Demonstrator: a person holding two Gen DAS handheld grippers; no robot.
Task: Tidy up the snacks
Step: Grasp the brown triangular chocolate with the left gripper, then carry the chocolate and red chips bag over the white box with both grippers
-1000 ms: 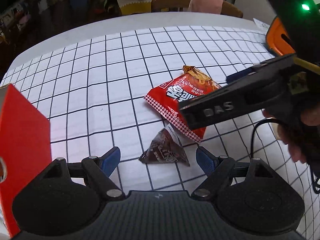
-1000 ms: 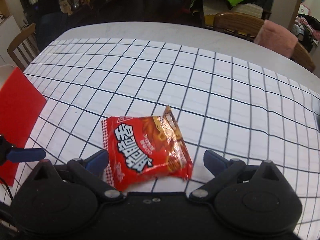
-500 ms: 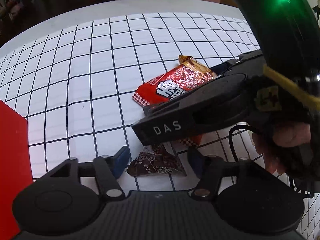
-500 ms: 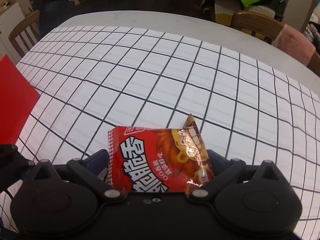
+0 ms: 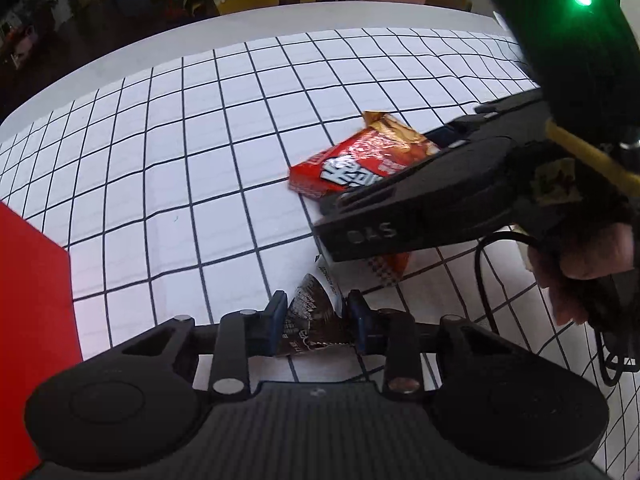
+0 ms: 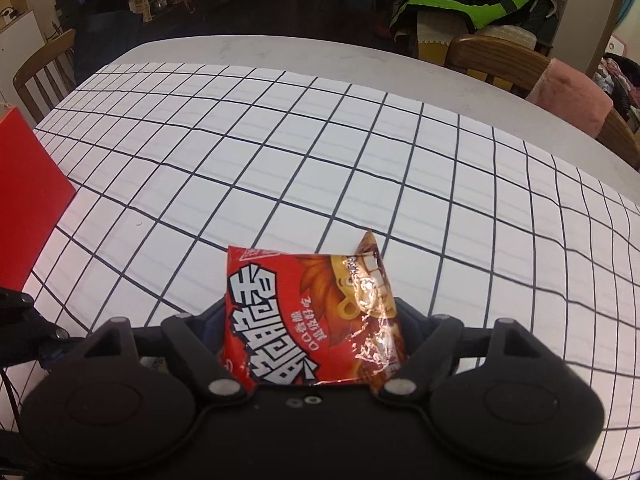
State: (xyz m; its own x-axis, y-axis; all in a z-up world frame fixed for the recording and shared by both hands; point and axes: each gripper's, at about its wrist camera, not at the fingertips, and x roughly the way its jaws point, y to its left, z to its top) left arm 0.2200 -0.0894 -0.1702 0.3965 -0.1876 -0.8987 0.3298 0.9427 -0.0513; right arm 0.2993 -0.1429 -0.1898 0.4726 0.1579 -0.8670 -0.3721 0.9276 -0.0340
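Note:
My left gripper point(image 5: 318, 314) is shut on a small dark brown triangular snack packet point(image 5: 310, 316), its blue fingers pressing both sides just above the checked tablecloth. My right gripper point(image 6: 310, 320) is shut on a red noodle-snack bag point(image 6: 308, 316) with white lettering, squeezed between its fingers. In the left wrist view the same red bag point(image 5: 360, 160) shows partly behind the black body of the right gripper point(image 5: 420, 208), just beyond the brown packet.
A red box point(image 5: 28, 320) stands at the left edge of the table, also in the right wrist view point(image 6: 24, 204). The white tablecloth point(image 6: 320, 160) has a black grid. Wooden chairs point(image 6: 500, 60) stand past the far table edge.
Both grippers moved forward and closed: the left onto the brown packet, the right onto the red bag, which now sits deep between its fingers.

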